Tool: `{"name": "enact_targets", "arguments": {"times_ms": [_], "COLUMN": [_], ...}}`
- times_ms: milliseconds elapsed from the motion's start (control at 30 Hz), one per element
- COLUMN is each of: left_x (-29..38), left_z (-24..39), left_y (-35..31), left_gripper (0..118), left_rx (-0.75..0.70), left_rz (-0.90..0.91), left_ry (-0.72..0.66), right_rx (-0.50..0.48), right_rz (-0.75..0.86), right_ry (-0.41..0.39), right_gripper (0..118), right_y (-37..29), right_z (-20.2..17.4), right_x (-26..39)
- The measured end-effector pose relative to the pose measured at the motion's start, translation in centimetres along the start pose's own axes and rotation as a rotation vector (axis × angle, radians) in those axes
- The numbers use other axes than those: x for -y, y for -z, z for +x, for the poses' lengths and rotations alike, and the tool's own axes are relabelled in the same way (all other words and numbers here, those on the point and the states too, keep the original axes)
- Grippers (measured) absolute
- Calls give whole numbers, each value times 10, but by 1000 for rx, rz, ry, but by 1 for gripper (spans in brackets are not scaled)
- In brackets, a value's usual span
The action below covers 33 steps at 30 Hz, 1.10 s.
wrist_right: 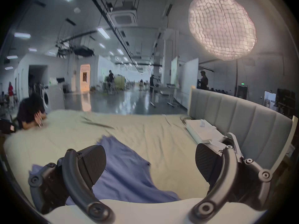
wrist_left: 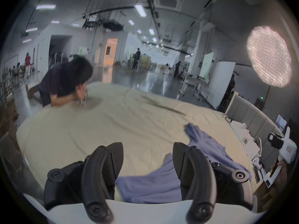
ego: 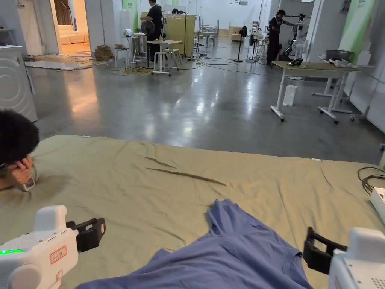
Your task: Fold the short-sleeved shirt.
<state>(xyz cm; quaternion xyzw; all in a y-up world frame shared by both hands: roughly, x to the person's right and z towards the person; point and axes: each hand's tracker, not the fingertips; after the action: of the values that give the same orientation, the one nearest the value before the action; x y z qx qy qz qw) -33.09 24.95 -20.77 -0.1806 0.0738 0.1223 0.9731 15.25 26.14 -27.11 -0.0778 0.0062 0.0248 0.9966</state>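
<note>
A blue short-sleeved shirt [ego: 229,252] lies loosely spread on the olive-green sheet of the bed [ego: 150,188], one sleeve pointing away from me. My left gripper [ego: 90,233] hovers at the near left, beside the shirt, jaws apart and empty. At the near right, my right gripper [ego: 319,250] hangs over the shirt's right edge, also open. In the left gripper view the left gripper [wrist_left: 148,159] is held above the shirt [wrist_left: 150,185]. From the right gripper view the right gripper [wrist_right: 150,161] stands wide open above the shirt [wrist_right: 127,169].
A person [ego: 17,150] leans on the bed's left edge with a hand at the head. A white box [ego: 379,201] and a cable lie at the bed's right side, next to a grey padded headboard [wrist_right: 242,119]. Tables and other people stand across the floor beyond.
</note>
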Motion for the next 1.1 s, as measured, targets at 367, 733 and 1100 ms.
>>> {"name": "enact_targets", "arguments": {"times_ms": [367, 733, 1100], "left_x": [-11, 11, 26], "left_z": [100, 104, 14], "left_y": [-19, -9, 46], "left_gripper": [6, 1, 1], "left_rx": [36, 53, -20], "left_rz": [184, 137, -217], "left_ry": [126, 235, 178], "right_rx": [-20, -14, -55], "right_rz": [140, 97, -12], "right_ry": [36, 9, -18], "right_gripper": [12, 0, 0], "right_y": [-21, -19, 15], "right_z": [-39, -33, -41], "right_x": [-21, -11, 9]}}
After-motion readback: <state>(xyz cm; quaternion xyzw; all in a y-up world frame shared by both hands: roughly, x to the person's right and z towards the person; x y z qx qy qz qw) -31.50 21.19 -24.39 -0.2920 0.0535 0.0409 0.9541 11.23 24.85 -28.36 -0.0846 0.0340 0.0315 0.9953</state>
